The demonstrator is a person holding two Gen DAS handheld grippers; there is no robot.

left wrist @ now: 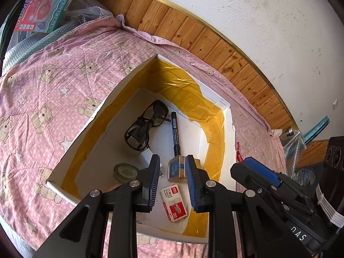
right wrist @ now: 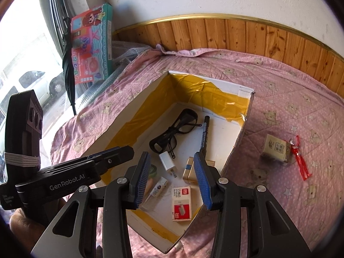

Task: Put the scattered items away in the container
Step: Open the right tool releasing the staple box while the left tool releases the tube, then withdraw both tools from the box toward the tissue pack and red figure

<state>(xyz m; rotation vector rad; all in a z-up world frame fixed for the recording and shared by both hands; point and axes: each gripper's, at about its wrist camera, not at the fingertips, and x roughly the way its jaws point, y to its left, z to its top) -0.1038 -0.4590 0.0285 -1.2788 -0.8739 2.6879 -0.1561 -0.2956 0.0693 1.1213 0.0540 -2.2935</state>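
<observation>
A white cardboard box [left wrist: 101, 111] [right wrist: 243, 89] lined with yellow tape lies open on the pink bedcover. Inside lie black glasses [left wrist: 157, 115] [right wrist: 172, 132], a black marker [left wrist: 175, 133] [right wrist: 204, 133], a white charger plug [right wrist: 167, 162], a clear tape roll [left wrist: 125, 172], a gold-and-blue tin [left wrist: 176, 169] [right wrist: 189, 169] and a red-and-white staples box [left wrist: 174, 204] [right wrist: 181, 204]. My left gripper [left wrist: 172, 159] hovers open and empty over the box's near end. Beside it, my right gripper [right wrist: 172, 154] is open and empty too. A small beige box with a red tassel [right wrist: 277, 151] lies outside on the cover, right of the container.
The bed meets a wood-panelled wall [right wrist: 236, 34] at the back. A colourful toy carton [right wrist: 92, 45] and bubble wrap [right wrist: 126, 53] are stacked at the far left beside a window. A hand [right wrist: 23, 221] holds the left gripper's handle. Bedcover stretches to the right of the container.
</observation>
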